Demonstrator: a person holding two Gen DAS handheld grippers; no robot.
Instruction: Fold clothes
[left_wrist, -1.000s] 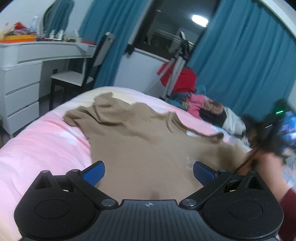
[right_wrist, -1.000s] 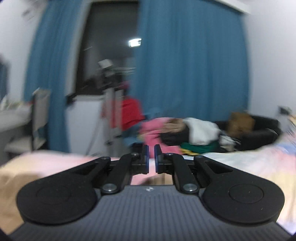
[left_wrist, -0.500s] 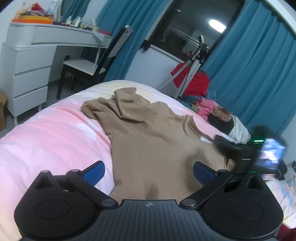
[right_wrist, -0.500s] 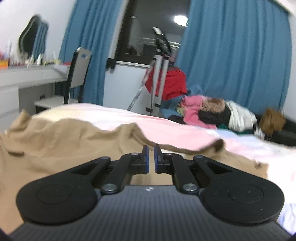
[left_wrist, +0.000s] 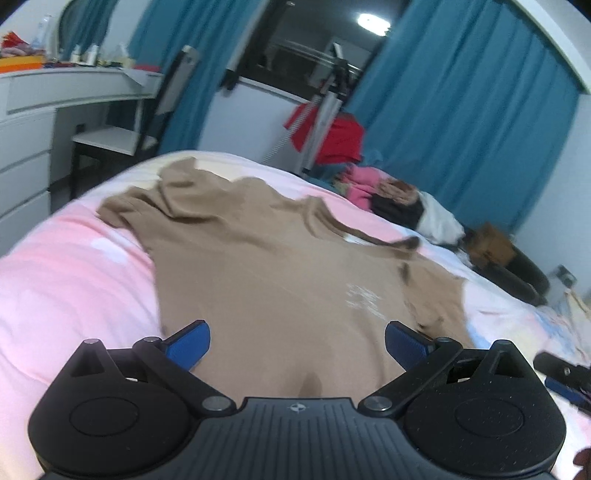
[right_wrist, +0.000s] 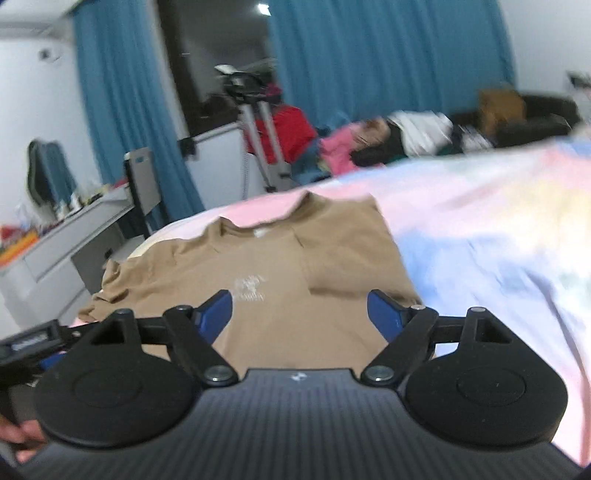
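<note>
A tan T-shirt (left_wrist: 266, 266) lies spread face up on the pink bed, a small white print on its chest. It also shows in the right wrist view (right_wrist: 280, 269). Its left sleeve is bunched at the far left; its right sleeve is folded in over the body. My left gripper (left_wrist: 297, 341) is open and empty above the shirt's lower part. My right gripper (right_wrist: 300, 312) is open and empty above the shirt's lower right side. Part of the right gripper (left_wrist: 561, 373) shows at the lower right of the left wrist view.
The bed (left_wrist: 62, 288) has a pink and pastel cover (right_wrist: 498, 240). A white dresser (left_wrist: 33, 110) and a chair (left_wrist: 122, 140) stand at the left. A tripod (left_wrist: 325, 110), a pile of clothes (left_wrist: 388, 192) and blue curtains (left_wrist: 461, 110) lie beyond the bed.
My right gripper has opened, let go of the shirt's right sleeve, and pulled back to the near side. The sleeve now lies folded over the body. My left gripper stays open.
</note>
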